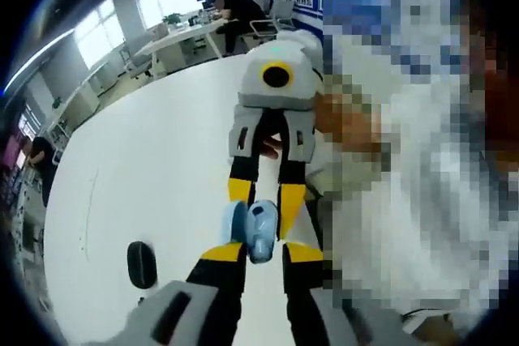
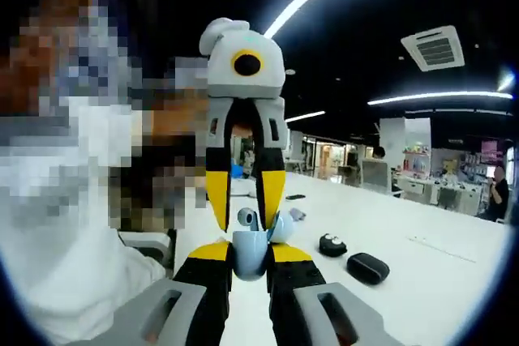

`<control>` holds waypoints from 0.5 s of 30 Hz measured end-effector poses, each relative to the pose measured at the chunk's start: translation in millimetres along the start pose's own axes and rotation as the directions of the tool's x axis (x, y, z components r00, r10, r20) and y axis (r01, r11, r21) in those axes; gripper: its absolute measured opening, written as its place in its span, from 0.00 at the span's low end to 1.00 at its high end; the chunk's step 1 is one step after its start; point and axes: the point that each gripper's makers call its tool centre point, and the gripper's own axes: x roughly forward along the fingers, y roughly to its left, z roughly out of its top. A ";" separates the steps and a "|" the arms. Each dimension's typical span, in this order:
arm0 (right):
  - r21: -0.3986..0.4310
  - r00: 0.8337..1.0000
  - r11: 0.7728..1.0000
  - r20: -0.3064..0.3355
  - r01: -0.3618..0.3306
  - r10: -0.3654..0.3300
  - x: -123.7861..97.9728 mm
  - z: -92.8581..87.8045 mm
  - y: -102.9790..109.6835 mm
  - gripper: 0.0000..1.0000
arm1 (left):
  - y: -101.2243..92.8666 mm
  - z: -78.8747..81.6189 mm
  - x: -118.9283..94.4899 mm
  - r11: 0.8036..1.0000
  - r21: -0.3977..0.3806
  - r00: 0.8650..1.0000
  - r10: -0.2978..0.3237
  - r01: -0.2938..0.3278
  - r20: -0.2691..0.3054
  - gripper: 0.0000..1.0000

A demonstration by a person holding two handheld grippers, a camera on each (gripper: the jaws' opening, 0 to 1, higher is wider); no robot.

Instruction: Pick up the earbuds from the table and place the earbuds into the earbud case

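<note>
Both grippers' fingers (image 2: 212, 258) pinch a pale-blue, open earbud case (image 2: 251, 250).

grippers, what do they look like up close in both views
Both look alike. The left gripper has a white-grey rounded head, black arms and yellow jaw tips. The right gripper has the same grey shell, black arms and yellow bands.

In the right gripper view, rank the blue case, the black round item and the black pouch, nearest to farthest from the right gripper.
1. Blue case: held between the right gripper jaws, lid open.
2. Black pouch: on the white table, to the right.
3. Black round item: just behind the pouch; close to call between these two.
</note>
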 end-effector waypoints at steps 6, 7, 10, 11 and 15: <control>0.055 0.995 0.998 0.096 -0.032 0.027 -4.4 9.6 -2.0 0.15 | 1.8 11.8 -13.2 1.000 -0.001 0.999 0.021 -0.021 0.031 0.25; 0.065 0.994 0.997 0.104 -0.035 0.028 -5.1 10.3 -3.0 0.15 | 2.7 14.9 -17.0 0.999 0.003 0.998 0.032 -0.032 0.047 0.26; 0.102 0.987 0.994 0.158 -0.046 0.030 -7.8 19.5 -4.3 0.15 | 4.7 27.0 -28.9 0.997 0.023 0.989 0.067 -0.070 0.130 0.27; 0.139 0.982 0.989 0.189 -0.058 0.031 -9.1 25.2 -4.4 0.15 | 6.0 34.5 -35.8 0.993 0.056 0.978 0.096 -0.109 0.187 0.27; 0.223 0.964 0.972 0.266 -0.074 0.012 -15.1 40.2 -9.3 0.15 | 0.5 60.2 -57.3 0.945 0.169 0.890 0.188 -0.279 0.415 0.27</control>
